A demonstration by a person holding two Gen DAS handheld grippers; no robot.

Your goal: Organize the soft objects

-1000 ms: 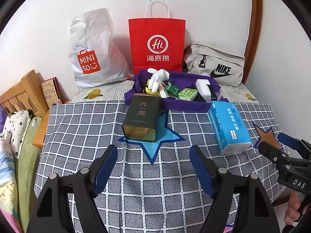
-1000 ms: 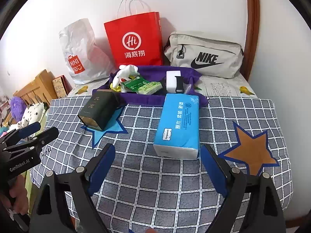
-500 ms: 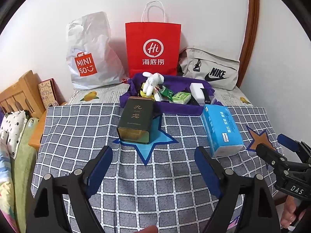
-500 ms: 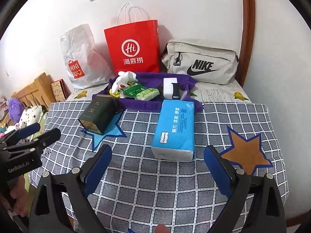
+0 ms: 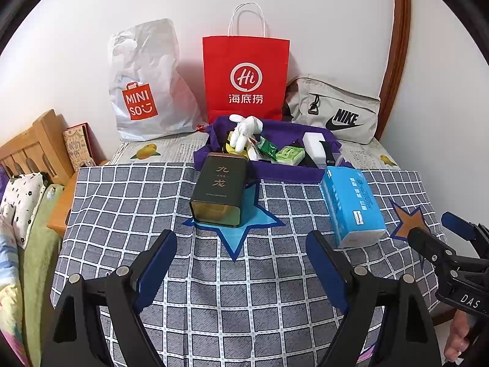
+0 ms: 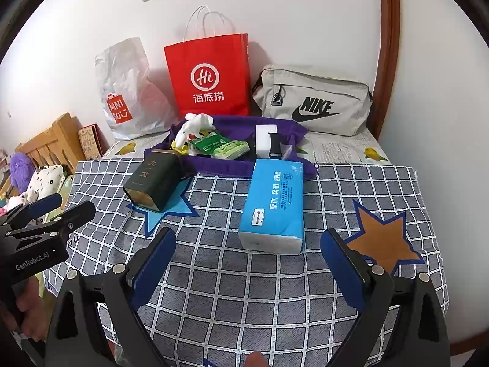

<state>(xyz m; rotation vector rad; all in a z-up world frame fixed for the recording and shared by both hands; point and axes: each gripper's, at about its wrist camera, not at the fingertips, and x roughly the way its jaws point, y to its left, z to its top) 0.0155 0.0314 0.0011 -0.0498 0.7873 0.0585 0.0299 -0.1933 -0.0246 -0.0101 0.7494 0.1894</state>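
A blue tissue pack (image 5: 351,206) (image 6: 273,206) lies on the checked cloth. A dark tea tin (image 5: 218,191) (image 6: 152,180) lies on its side on a blue star. Behind them a purple cloth bin (image 5: 290,171) (image 6: 214,165) holds a white plush rabbit (image 5: 244,131) (image 6: 194,127), green packets (image 5: 288,154) (image 6: 221,146) and a white box (image 5: 318,150) (image 6: 266,140). My left gripper (image 5: 241,253) is open and empty, short of the tin. My right gripper (image 6: 247,255) is open and empty, just short of the tissue pack.
Against the wall stand a white Miniso bag (image 5: 146,85), a red paper bag (image 5: 246,79) and a grey Nike bag (image 5: 334,110). A wooden headboard (image 5: 30,150) and bedding (image 5: 18,208) lie at the left. The table edge drops at the right.
Both grippers have pulled back and risen a little, so the objects look slightly farther away. Both stay open. Nothing on the table has moved.
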